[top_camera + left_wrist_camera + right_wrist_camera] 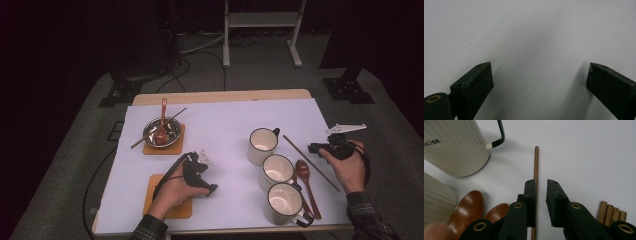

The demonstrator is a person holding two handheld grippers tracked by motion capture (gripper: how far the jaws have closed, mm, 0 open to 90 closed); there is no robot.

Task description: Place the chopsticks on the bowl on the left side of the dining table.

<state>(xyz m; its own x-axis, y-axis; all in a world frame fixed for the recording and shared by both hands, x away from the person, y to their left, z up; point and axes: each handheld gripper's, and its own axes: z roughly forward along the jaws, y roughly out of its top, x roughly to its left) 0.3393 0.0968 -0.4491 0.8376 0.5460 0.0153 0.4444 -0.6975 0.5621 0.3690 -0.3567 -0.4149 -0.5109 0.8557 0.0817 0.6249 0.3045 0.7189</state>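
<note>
One cream mug (454,147) lettered "ncise", right tool (541,187) narrowly parted over chopstick (536,162), left tool (539,82) spread wide.

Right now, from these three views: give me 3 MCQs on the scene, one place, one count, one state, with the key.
1. Where does the steel bowl sit?
A. on an orange mat
B. inside a mug
C. on the floor

2. How many white mugs are on the sheet?
A. one
B. three
C. five

3. How do the left gripper jaws stand?
A. clamped on a spoon
B. wide apart over bare sheet
C. shut on a mug handle

Key: 1 A, the mat's edge shows under the bowl; 2 B, far mug, middle mug and near mug stand in a row; 3 B, nothing lies between them.
</note>
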